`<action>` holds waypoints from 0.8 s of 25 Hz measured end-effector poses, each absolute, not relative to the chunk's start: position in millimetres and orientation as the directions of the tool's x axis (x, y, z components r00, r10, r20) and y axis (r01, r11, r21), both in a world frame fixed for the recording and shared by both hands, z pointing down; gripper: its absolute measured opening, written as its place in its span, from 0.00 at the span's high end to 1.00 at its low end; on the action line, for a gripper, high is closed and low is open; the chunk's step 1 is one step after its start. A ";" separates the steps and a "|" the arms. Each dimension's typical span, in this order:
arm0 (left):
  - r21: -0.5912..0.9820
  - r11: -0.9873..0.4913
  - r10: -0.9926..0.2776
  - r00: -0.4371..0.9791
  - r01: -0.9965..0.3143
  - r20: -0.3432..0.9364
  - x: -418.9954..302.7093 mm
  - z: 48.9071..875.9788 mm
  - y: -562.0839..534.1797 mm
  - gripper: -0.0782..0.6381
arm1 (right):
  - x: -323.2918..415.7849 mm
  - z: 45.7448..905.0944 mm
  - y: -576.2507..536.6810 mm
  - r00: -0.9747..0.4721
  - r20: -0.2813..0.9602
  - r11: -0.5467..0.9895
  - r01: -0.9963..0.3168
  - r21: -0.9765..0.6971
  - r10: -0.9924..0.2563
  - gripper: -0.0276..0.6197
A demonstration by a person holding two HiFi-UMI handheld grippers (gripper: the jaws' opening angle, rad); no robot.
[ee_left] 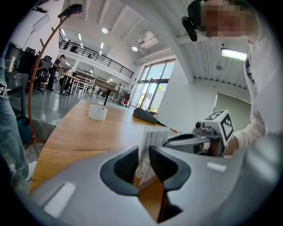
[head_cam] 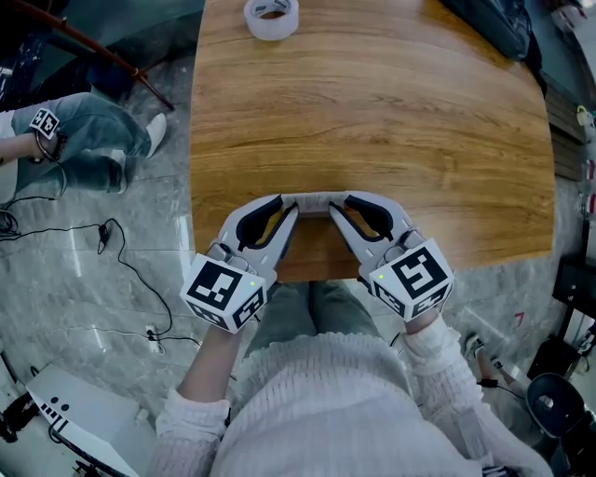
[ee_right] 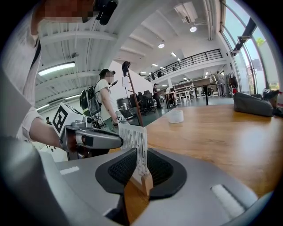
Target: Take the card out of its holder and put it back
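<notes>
A white printed card (ee_left: 150,143) stands on edge just above the wooden table's (head_cam: 372,121) near edge, between my two grippers. From above it shows as a pale strip (head_cam: 314,200). My left gripper (head_cam: 290,208) comes in from the left, and its pads (ee_left: 128,165) press on the card's end. Coming from the right, my right gripper (head_cam: 337,208) has the small wooden holder (ee_right: 144,182) pinched low between its jaws. The card (ee_right: 134,143) rises out of that holder. Each gripper shows in the other's view: the right one (ee_left: 194,140) and the left one (ee_right: 95,140).
A roll of tape (head_cam: 271,17) lies at the table's far edge and a dark bag (head_cam: 494,23) at the far right corner. A person (head_cam: 84,140) sits on the floor to the left, with cables (head_cam: 121,261) trailing nearby.
</notes>
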State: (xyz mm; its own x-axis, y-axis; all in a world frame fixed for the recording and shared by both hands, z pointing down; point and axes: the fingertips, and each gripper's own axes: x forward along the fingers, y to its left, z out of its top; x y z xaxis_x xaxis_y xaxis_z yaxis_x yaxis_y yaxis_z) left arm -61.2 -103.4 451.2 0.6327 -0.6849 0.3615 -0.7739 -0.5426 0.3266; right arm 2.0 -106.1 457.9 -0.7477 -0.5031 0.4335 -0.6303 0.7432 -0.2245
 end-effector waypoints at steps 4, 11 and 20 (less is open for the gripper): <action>0.325 -0.537 -0.686 0.627 -0.778 0.368 -61.4 451.8 -102.5 0.79 | 2.0 456.3 -105.2 -0.746 0.432 0.743 -0.632 -0.221 -0.506 0.84; 0.313 -0.508 -0.721 0.595 -0.802 0.355 -70.8 444.0 -102.9 0.79 | 5.7 444.7 -100.8 -0.744 0.405 0.735 -0.643 -0.216 -0.531 0.81; 0.301 -0.519 -0.738 0.597 -0.800 0.316 -70.2 418.9 -87.5 0.79 | 5.7 423.1 -86.6 -0.752 0.372 0.740 -0.639 -0.208 -0.545 0.81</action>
